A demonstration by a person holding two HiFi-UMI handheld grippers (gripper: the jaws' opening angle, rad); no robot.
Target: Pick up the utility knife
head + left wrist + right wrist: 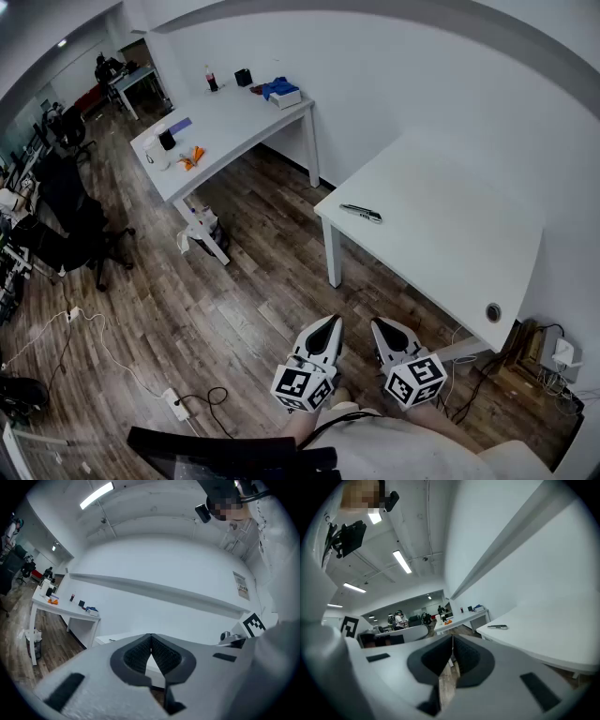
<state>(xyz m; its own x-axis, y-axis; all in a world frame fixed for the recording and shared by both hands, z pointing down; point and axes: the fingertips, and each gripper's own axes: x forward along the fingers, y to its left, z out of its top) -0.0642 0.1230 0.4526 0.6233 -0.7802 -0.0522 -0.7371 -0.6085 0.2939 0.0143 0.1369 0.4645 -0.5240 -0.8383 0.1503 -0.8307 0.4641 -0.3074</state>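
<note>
The utility knife, dark with a silver body, lies flat near the left edge of the white table. In the right gripper view the utility knife shows small on the tabletop, ahead and to the right. Both grippers hang low over the wooden floor, well short of the table. My left gripper is shut with nothing in it, its ribbed pads meeting at the tip. Beside it my right gripper is also shut and empty, its tip pointing past the table's near corner.
A second white table stands at the back left with a bottle, a blue item and orange things on it. Black office chairs crowd the left side. A power strip with cables lies on the floor. A round cable hole sits in the near table.
</note>
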